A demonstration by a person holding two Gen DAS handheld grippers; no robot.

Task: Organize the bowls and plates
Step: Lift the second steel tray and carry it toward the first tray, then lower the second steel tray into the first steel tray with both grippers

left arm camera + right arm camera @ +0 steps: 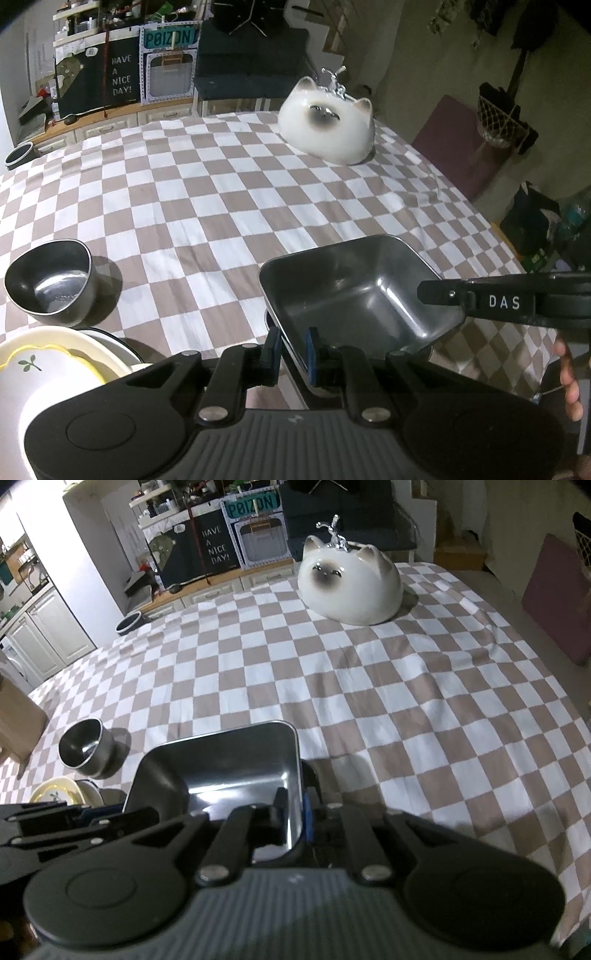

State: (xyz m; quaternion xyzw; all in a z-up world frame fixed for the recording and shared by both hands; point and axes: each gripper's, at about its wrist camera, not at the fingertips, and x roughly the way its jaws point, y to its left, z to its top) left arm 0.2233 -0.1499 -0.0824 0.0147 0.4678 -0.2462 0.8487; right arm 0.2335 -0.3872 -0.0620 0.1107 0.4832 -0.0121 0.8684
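I hold the square steel tray [354,295] by two of its walls: my left gripper [293,345] is clamped over the near rim, one pad inside and one outside, and my right gripper [295,808] is pinched the same way on the right-hand wall. The tray sits low over the checked tablecloth [221,192], with the round steel bowl [51,284] well to its left and the stacked cream plates [44,362] near its left corner. The cat-shaped ceramic bowl [328,122] stands far beyond it. I judge the tray light, stiff and slick; thin rim grips could slip or let it tilt, so both walls matter.
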